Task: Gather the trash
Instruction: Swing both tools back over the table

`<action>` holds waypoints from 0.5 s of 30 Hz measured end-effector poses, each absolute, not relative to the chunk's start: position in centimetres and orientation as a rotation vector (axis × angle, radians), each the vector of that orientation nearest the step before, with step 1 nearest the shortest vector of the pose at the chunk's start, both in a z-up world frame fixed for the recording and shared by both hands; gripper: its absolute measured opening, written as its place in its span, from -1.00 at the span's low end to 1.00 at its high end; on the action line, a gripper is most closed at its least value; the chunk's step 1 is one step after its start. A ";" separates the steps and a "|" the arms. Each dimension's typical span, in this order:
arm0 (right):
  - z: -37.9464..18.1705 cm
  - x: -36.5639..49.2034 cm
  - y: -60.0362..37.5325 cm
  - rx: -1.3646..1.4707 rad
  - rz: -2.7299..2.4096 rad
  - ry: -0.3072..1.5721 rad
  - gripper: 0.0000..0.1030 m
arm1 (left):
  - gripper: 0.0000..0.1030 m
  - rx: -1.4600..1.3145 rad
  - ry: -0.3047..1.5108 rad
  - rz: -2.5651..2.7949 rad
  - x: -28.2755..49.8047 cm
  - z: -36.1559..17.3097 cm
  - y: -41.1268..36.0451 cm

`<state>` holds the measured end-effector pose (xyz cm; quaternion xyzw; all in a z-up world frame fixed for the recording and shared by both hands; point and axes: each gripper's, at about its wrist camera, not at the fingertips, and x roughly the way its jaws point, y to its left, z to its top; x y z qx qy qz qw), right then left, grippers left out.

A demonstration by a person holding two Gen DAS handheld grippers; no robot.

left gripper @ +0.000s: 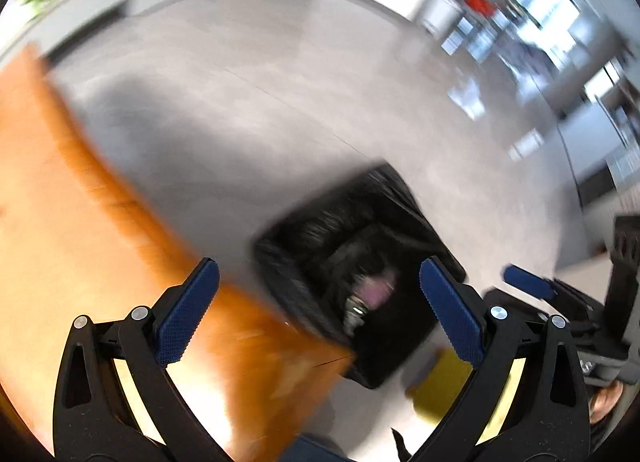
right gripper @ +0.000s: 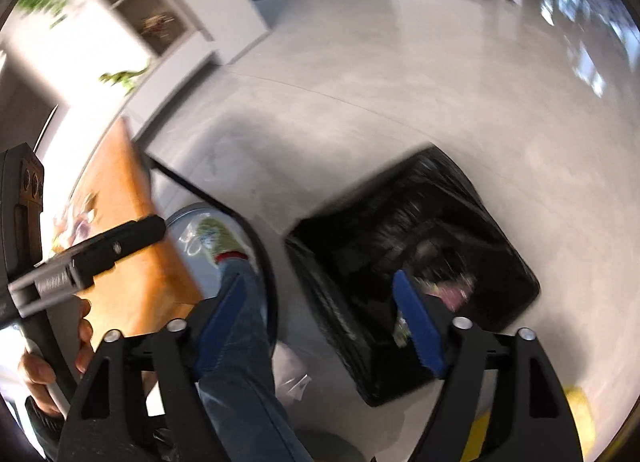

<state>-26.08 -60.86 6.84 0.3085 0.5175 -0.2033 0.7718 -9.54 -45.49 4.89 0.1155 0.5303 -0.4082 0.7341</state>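
Note:
A square bin lined with a black bag (left gripper: 320, 218) stands on the grey floor beside the wooden table (left gripper: 60, 222). Pink and mixed trash (left gripper: 376, 286) lies inside it. My left gripper (left gripper: 320, 314) is open and empty, above the bin's near edge and the table corner. In the right wrist view the same bin (right gripper: 452, 198) is ahead with trash (right gripper: 452, 286) in it. My right gripper (right gripper: 320, 322) is open and empty, above the bin's left side. Both views are blurred.
The person's jeans leg and green shoe (right gripper: 216, 234) stand left of the bin by a black table leg (right gripper: 208, 190). Small items (right gripper: 76, 222) lie on the table (right gripper: 132, 230). A clear wrapper (right gripper: 296, 382) lies on the floor. Shelving (right gripper: 132, 2) stands at the far left.

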 end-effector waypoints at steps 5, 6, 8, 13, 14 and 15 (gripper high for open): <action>8.8 -20.1 -55.9 0.535 -0.303 1.099 0.66 | 0.88 0.064 1.165 -0.763 -5.0 6.9 -36.8; 8.9 -19.0 -55.1 0.519 -0.281 1.100 0.67 | 0.88 0.050 1.143 -0.730 -4.5 7.3 -35.4; 9.0 -16.5 -53.2 0.492 -0.228 1.104 0.68 | 0.88 -0.019 1.119 -0.648 -3.1 7.9 -31.6; 8.4 -9.5 -47.4 0.445 -0.040 1.144 0.68 | 0.88 -0.172 1.123 -0.509 0.4 8.1 -23.4; 8.3 -8.3 -46.5 0.435 -0.009 1.153 0.68 | 0.88 -0.148 1.102 -0.468 1.0 8.4 -22.1; 8.1 -6.8 -45.2 0.423 0.028 1.162 0.68 | 0.88 -0.113 1.074 -0.421 1.4 8.8 -20.8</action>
